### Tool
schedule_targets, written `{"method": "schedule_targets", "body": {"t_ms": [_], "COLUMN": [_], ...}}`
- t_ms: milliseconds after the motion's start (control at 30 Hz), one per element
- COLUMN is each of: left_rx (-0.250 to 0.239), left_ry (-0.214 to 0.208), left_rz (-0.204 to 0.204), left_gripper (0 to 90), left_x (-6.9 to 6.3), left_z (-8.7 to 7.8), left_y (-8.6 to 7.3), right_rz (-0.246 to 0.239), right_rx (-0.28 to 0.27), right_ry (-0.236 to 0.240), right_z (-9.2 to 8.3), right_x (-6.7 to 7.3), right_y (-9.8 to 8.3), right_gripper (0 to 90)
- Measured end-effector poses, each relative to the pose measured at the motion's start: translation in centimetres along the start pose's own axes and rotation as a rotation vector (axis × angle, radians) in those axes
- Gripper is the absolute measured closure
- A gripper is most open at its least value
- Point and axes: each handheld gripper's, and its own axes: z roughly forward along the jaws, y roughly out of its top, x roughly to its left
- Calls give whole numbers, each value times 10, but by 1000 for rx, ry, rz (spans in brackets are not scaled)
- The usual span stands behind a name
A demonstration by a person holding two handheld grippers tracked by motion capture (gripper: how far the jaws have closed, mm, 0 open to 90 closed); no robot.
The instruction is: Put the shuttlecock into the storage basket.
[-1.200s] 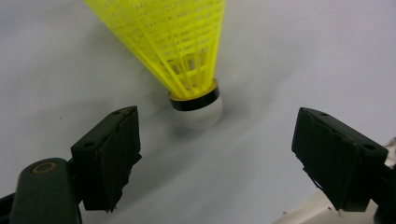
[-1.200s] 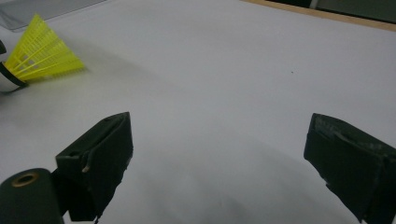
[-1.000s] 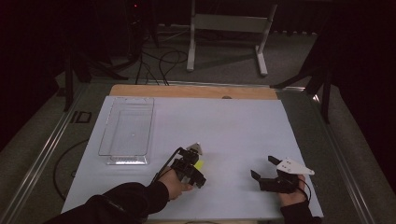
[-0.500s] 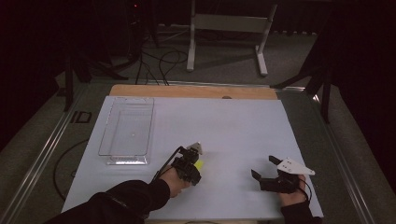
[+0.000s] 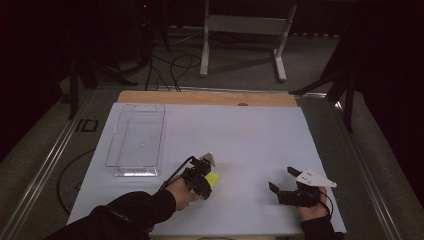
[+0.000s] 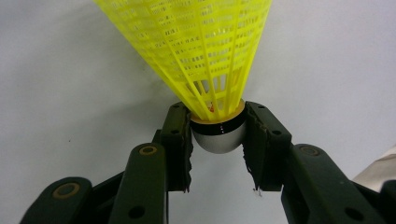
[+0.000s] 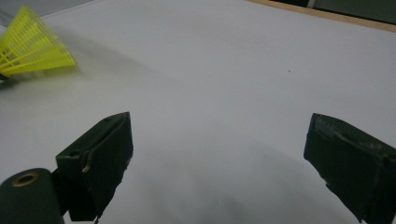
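The pick-up looks just made: the left tool (image 6: 218, 135) has been closing its jaws and now pinches the yellow shuttlecock (image 6: 205, 60) by its rounded cap, low on the white tabletop (image 5: 260, 135), near the middle. Next, probably, a lift and carry left toward the clear tray (image 5: 136, 137). The right tool (image 7: 219, 158) rests wide open, holding nothing.

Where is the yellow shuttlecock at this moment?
In the high view the yellow shuttlecock lies near the table's front edge, clamped at its cork by the left gripper, right of the clear tray.
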Motion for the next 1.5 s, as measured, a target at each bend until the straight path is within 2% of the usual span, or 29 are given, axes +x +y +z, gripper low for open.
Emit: {"method": "schedule_targets", "body": {"t_ms": [33, 67, 100, 133, 200, 233, 300, 333, 367, 467, 533, 567, 600, 667, 700, 733, 800, 833, 867, 900, 933, 967, 1100, 1133, 1200, 1367, 1433, 1500], "left_rx": [1, -2, 6, 7, 13, 13, 24, 24, 31, 37, 37, 49, 49, 50, 50, 51, 48, 48, 41, 46, 46, 44, 51, 59, 59, 60, 50, 48], "left_ry": [-10, -7, -11, -26, -27, -38, -26, -26, -47, -54, -58, -77, -81, -71, -71, -64, -80, -88, -87, -102, -102, -106, -133, -114, -136, -132, -140, -130], "left_rz": [14, 8, 30, 37, 53, 69, 125, 125, 165, 220, 232, 262, 270, 309, 309, 327, 351, 376, 425, 444, 444, 525, 552, 569, 596, 662, 677, 690], "left_gripper": [641, 641, 642, 642, 643, 644, 644, 644, 644, 644, 645, 645, 645, 645, 645, 645, 644, 644, 644, 644, 644, 644, 644, 644, 644, 644, 644, 644], "left_x": [0, 0, -1, 0, 1, 1, 0, 0, 1, 0, 1, 2, 3, 4, 4, 5, 6, 7, 8, 9, 9, 9, 13, 13, 14, 18, 21, 24], "left_z": [-1, -2, -4, -5, -7, -9, -11, -11, -12, -15, -16, -17, -18, -19, -19, -20, -22, -23, -25, -26, -26, -27, -28, -29, -29, -34, -37, -39], "left_y": [0, 0, 1, 1, 2, 2, 1, 1, 1, 1, 1, 1, 1, -1, -1, -1, -2, -3, -5, -6, -6, -9, -11, -11, -14, -17, -18, -20], "right_rz": [-3, -4, -6, -8, -9, -11, -9, -9, -10, -11, -11, -12, -12, -11, -11, -11, -12, -12, -16, -17, -17, -18, -15, -15, -14, -16, -15, -15], "right_rx": [2, 2, 2, 2, 2, 2, 2, 2, 2, 3, 3, 3, 2, 2, 2, 2, 3, 2, 3, 2, 2, 1, 2, 4, 5, 3, 2, 2], "right_ry": [-1, 0, 0, -1, 1, 0, 1, 1, 0, 2, 3, 6, 5, 5, 4, 4, 6, 9, 12, 11, 11, 12, 13, 13, 13, 13, 14, 15], "right_z": [0, 0, 0, 0, 0, 0, 0, 0, 0, 0, 0, 0, 0, 0, 0, 0, 0, 0, 0, 0, 0, 0, 0, 0, 0, 0, 0, 0], "right_x": [0, 0, 0, 0, 0, 0, 0, 0, 0, 0, 0, 1, 0, 0, 0, 0, 0, 0, 1, 1, 1, 1, 1, 1, 1, 1, 1, 1], "right_y": [0, 0, 0, 0, 0, 0, 0, 0, 0, 0, 0, 0, 0, 0, 0, 0, 0, 0, 0, 0, 0, 0, 0, 0, 0, 0, 0, 0], "right_gripper": [85, 85, 85, 86, 86, 86, 86, 86, 86, 85, 86, 86, 86, 85, 86, 86, 86, 86, 86, 86, 86, 86, 86, 86, 86, 86, 86, 86]}}
